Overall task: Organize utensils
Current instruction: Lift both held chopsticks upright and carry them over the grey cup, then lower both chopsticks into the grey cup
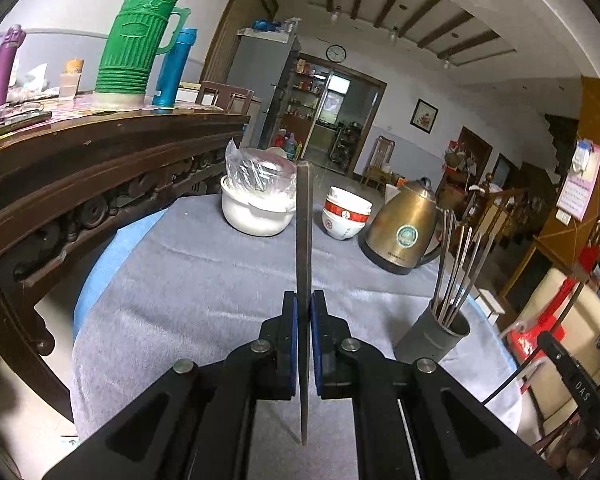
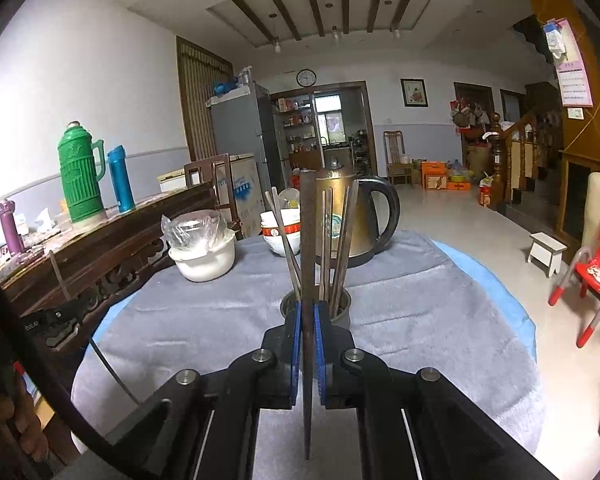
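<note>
In the left wrist view my left gripper (image 1: 304,304) is shut on a dull metal chopstick (image 1: 304,220) that stands upright between the blue pads above the grey cloth. A grey cylindrical holder (image 1: 434,336) with several metal chopsticks stands to its right. In the right wrist view my right gripper (image 2: 308,310) is shut on a second metal chopstick (image 2: 308,232), also upright. It is just in front of the same holder (image 2: 344,314), whose chopsticks (image 2: 342,240) lean apart. The left gripper's black body (image 2: 60,320) shows at the left edge.
On the round table's grey cloth (image 1: 204,280) stand a white pot with a plastic bag (image 1: 256,208), stacked red-and-white bowls (image 1: 346,216) and a brass kettle (image 1: 404,232). A dark wooden sideboard (image 1: 80,168) with flasks runs along the left. A red child's chair (image 2: 592,280) stands at the right.
</note>
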`<state>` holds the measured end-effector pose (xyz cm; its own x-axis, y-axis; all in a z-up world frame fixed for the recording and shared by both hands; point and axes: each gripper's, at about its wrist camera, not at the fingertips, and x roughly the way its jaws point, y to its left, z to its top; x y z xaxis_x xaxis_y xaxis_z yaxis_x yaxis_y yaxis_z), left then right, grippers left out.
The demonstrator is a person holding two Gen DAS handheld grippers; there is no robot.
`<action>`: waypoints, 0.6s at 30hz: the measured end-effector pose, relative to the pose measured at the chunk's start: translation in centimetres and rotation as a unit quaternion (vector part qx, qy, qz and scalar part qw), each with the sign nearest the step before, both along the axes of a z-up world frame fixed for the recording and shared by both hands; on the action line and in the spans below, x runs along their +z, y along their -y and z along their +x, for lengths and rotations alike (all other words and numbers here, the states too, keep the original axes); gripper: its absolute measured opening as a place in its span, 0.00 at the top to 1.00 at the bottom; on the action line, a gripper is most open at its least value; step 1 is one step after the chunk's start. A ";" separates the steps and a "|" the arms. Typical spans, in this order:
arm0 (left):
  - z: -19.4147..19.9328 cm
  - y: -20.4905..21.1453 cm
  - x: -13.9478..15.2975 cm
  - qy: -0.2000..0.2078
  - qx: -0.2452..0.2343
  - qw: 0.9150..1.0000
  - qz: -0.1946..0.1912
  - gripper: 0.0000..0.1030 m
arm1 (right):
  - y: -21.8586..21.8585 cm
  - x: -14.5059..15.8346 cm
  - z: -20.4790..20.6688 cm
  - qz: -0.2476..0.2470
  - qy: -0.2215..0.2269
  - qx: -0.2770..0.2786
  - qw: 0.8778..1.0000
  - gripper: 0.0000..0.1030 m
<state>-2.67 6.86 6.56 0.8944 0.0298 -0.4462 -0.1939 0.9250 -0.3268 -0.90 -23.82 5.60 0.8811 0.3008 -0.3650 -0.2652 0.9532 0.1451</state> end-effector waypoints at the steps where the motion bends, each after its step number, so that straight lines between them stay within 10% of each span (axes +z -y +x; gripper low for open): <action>1: 0.0 0.0 0.1 0.000 -0.001 1.000 -0.003 0.94 | 0.1 0.1 0.0 0.002 0.001 0.000 1.000 0.93; 18: 0.1 -0.2 1.2 0.008 -0.006 1.000 -0.030 0.94 | 0.8 1.5 0.5 0.031 0.013 0.008 0.999 0.93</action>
